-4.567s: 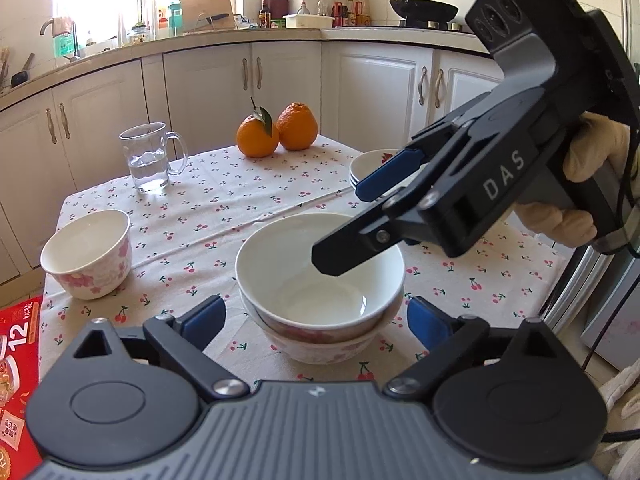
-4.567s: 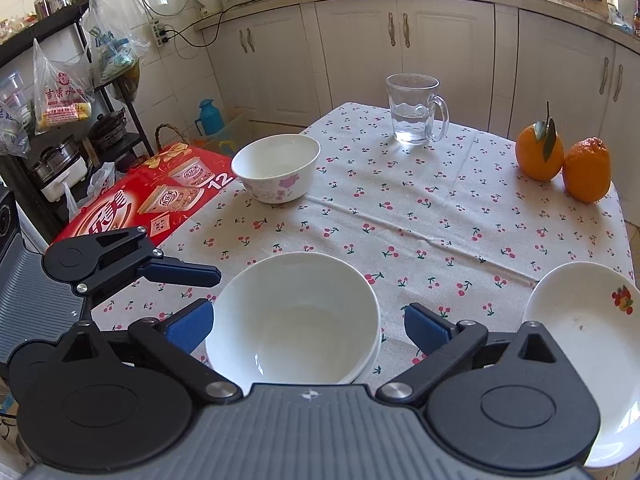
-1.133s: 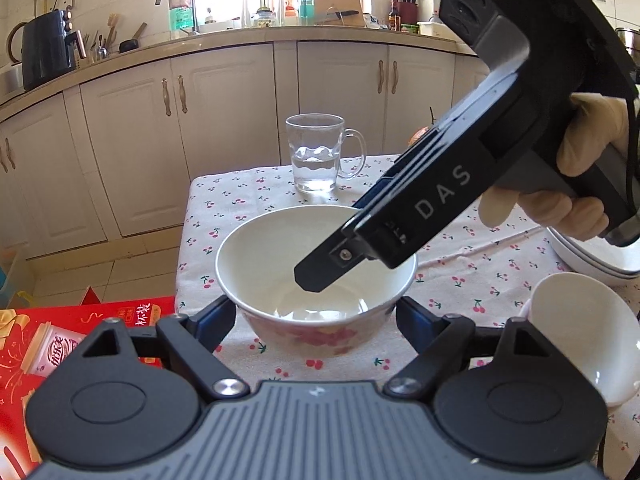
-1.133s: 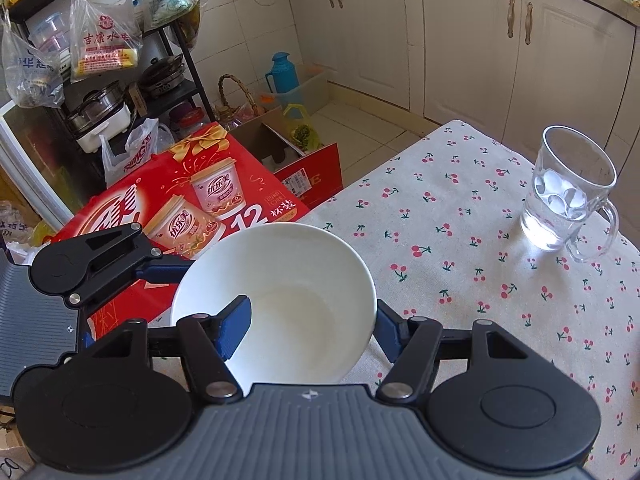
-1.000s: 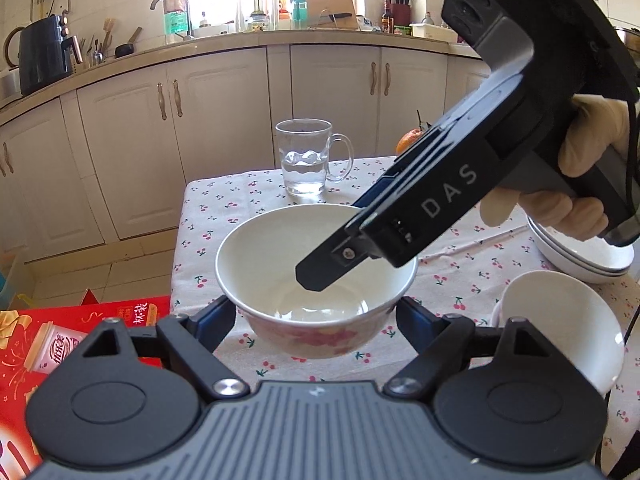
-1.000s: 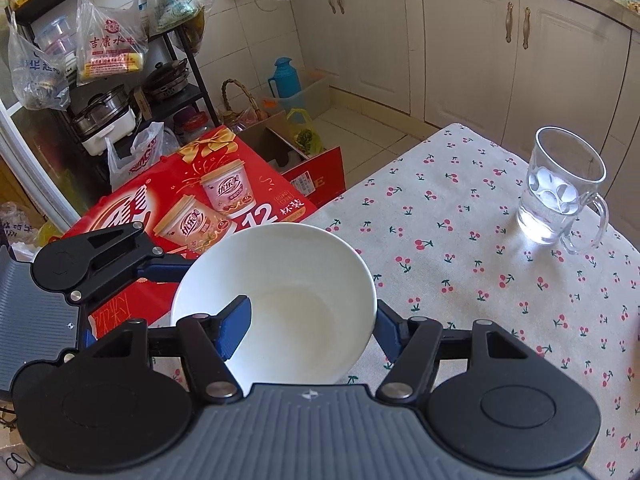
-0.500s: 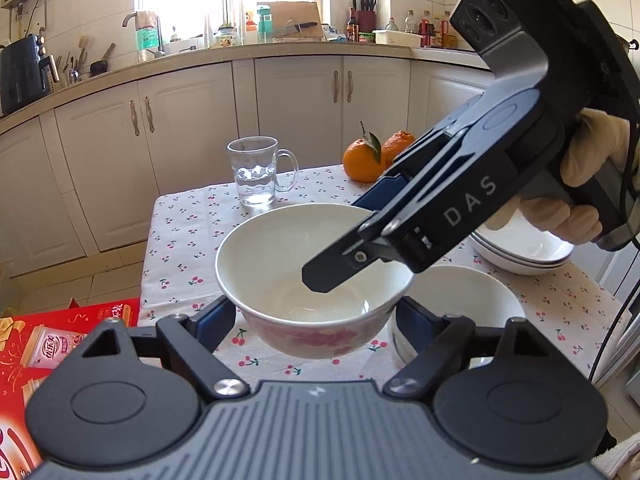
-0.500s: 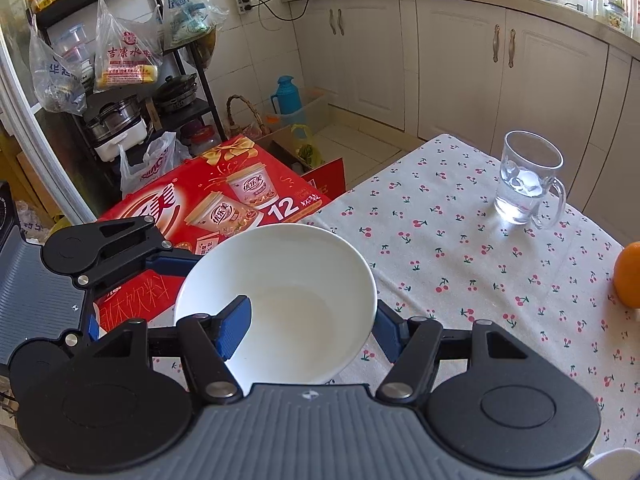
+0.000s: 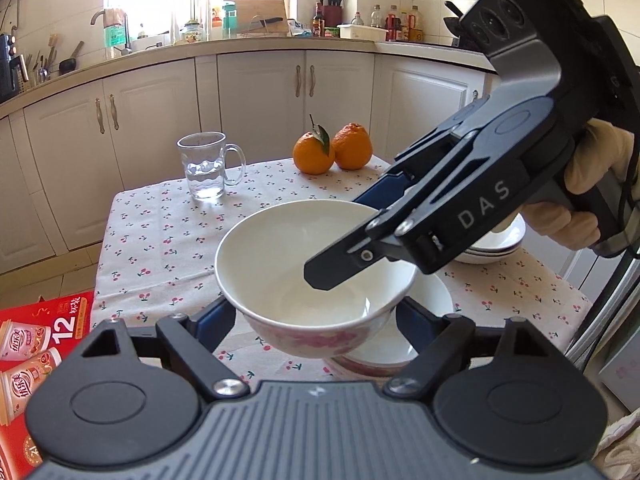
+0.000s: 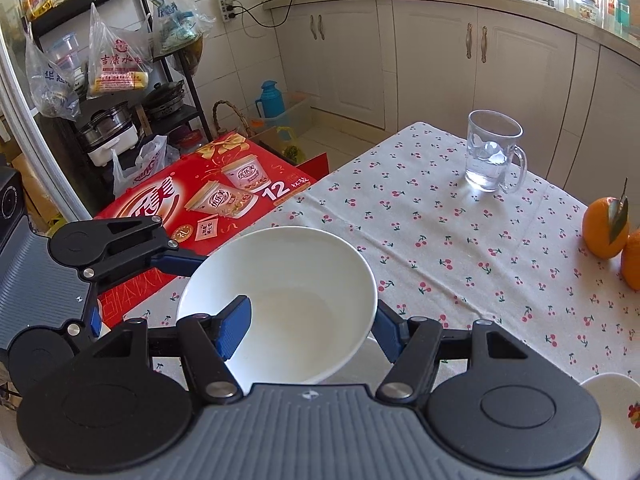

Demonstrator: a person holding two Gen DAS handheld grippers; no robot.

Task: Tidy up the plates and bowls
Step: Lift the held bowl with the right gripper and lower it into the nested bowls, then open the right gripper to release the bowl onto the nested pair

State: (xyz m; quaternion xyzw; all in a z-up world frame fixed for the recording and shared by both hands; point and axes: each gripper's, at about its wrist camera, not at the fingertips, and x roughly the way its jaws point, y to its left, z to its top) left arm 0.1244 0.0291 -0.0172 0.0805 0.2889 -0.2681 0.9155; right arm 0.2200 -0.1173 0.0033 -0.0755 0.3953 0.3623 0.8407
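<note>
A white bowl with pink flowers (image 9: 288,280) is held in the air above the table. My left gripper (image 9: 316,316) is shut on its outside, one finger each side. My right gripper (image 9: 360,236) comes in from the right and is shut on the bowl's rim, one finger inside. In the right wrist view the bowl (image 10: 296,280) sits between my right fingertips (image 10: 234,326), with the left gripper (image 10: 172,260) at its far left. Just below and behind the held bowl stand stacked bowls (image 9: 424,320). A plate stack (image 9: 500,240) lies at the right, mostly hidden.
A glass mug of water (image 9: 206,170) and two oranges (image 9: 332,152) stand at the far side of the cherry-print tablecloth (image 9: 160,240). A red carton (image 9: 32,344) lies off the table's left edge. Kitchen cabinets stand behind.
Both grippers have carried the flowered bowl to the right across the table. The stacked bowls have come in under it, and the mug and oranges have shifted left in view.
</note>
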